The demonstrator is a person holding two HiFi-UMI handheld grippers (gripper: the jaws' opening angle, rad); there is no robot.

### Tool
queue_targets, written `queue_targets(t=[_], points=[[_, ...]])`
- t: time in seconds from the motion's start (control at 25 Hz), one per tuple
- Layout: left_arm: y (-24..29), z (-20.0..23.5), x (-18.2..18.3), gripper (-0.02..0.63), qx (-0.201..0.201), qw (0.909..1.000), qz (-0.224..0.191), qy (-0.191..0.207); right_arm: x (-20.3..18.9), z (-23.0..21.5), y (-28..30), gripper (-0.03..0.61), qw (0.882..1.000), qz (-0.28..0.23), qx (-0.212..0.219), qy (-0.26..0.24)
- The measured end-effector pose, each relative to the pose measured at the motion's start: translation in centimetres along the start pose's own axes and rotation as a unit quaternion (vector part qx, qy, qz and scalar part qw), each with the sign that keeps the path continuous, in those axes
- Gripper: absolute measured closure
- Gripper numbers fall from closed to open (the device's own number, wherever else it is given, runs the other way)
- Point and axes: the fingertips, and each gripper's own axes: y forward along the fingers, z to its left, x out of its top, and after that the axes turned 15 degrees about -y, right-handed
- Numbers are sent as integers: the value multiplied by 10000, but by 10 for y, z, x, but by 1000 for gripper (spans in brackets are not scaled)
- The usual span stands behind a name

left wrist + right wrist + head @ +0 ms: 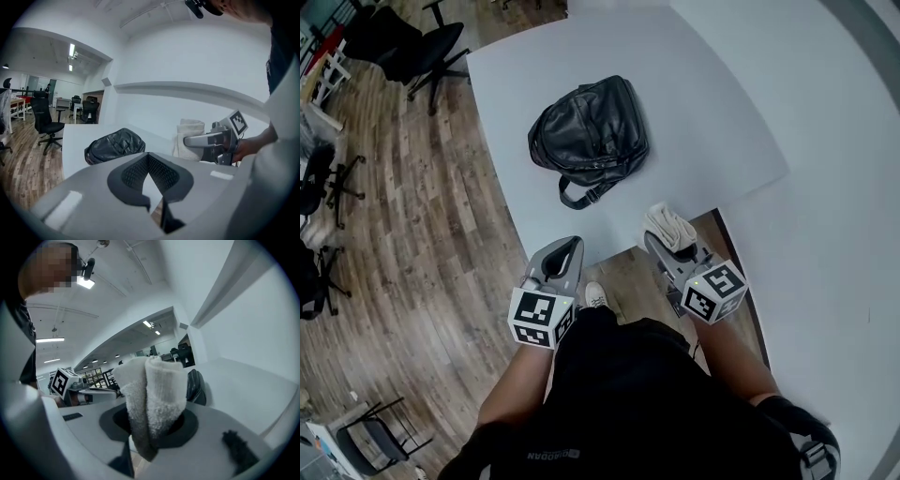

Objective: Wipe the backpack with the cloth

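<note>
A black leather backpack point(589, 136) lies flat on the white table point(703, 103), its strap trailing toward me. My right gripper point(667, 234) is shut on a folded off-white cloth point(668, 226) that sticks up from its jaws, held at the table's near edge, apart from the backpack. In the right gripper view the cloth point(152, 394) fills the jaws and hides part of the backpack point(196, 386). My left gripper point(566, 249) hangs at the near edge, shut with nothing in it. Its own view shows the backpack point(115, 145) ahead and the cloth point(190, 138) at right.
Black office chairs point(412, 47) stand on the wooden floor point(422, 234) at the left, and another chair point(380, 431) sits at the bottom left. A white wall point(834, 234) runs along the right of the table.
</note>
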Motion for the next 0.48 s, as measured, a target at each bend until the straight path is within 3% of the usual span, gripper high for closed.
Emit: queue_targets(t=[0.16,0.48], points=[[18,3,22,607,-82,9998,-153,134,10,-17,7,480,9999,-65,-65,-62],[29,-6,37,607,-201,9993,47,301,34,-27,8,480,9998,-180,-103,-58]])
